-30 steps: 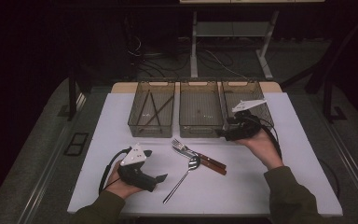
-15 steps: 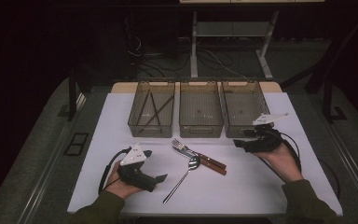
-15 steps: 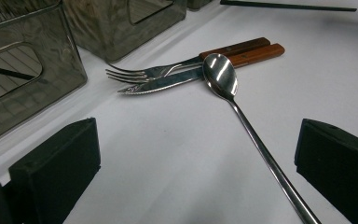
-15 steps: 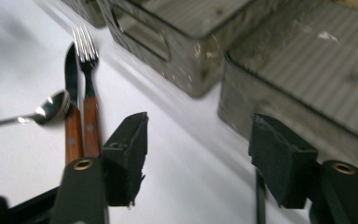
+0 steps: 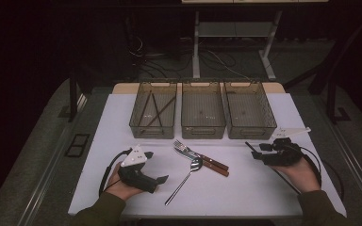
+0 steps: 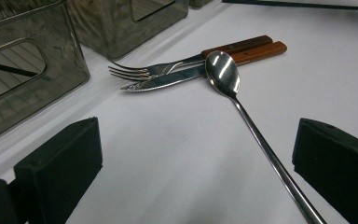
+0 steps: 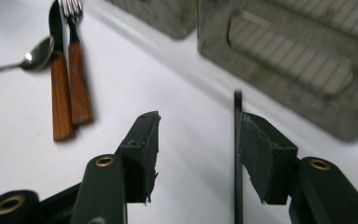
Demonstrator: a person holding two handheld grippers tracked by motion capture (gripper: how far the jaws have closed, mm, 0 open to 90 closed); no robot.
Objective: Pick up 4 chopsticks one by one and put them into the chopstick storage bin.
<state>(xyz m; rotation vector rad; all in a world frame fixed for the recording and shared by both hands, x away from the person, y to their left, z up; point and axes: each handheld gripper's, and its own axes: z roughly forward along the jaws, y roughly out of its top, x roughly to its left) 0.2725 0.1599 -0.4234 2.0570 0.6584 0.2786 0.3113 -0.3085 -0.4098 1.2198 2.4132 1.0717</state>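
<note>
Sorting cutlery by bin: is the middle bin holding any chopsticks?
No: in the high view the middle bin looks bare, while dark chopsticks lie in the left bin.

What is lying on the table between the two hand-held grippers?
In the high view, a fork, a knife and a long spoon lie between the left gripper and right gripper.

Olive sleeves (image 5: 100, 209) (black tongs (image 5: 161, 180)).

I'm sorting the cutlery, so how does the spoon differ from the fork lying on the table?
The spoon is all metal with a long thin handle; the fork has a brown wooden handle. The spoon's bowl rests on top of the knife and fork; the fork lies beneath it, parallel to the knife. Both are shiny metal at the working end and lie loose on the white table.
</note>
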